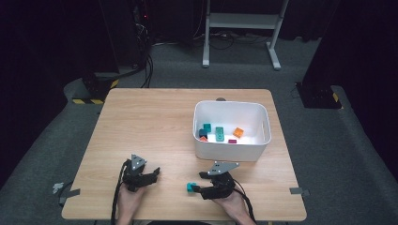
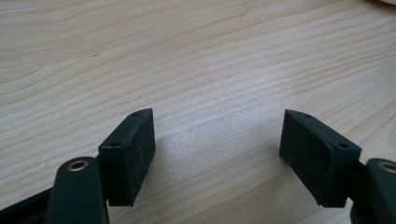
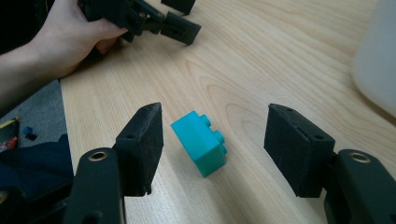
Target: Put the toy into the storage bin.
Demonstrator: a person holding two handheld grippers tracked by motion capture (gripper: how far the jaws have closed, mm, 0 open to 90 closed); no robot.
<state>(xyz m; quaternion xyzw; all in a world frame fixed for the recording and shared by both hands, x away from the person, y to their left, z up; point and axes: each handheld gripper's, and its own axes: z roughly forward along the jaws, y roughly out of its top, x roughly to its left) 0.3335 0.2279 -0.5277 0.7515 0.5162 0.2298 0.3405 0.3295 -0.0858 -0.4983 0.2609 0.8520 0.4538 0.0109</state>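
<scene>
Right claw (image 3: 212,149) spread, unclenched, straddling teal brick (image 3: 201,142) on counter (image 1: 155,122), no contact. Left claw (image 2: 217,149) spread, empty, idle. Step: grasp approach. Next: clench on brick, likely carry to white bin (image 1: 232,150).

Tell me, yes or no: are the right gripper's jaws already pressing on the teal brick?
No. In the right gripper view the teal brick lies on the table between the open jaws, with a gap on each side.

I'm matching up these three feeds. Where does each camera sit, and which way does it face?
High view: above the person's side, facing forward and down on the table and white bin; both hands show.
Left gripper view: rides the left gripper, facing bare wood.
Right gripper view: rides the right gripper, facing the teal brick.
Shared: brick, high and right views.
</scene>
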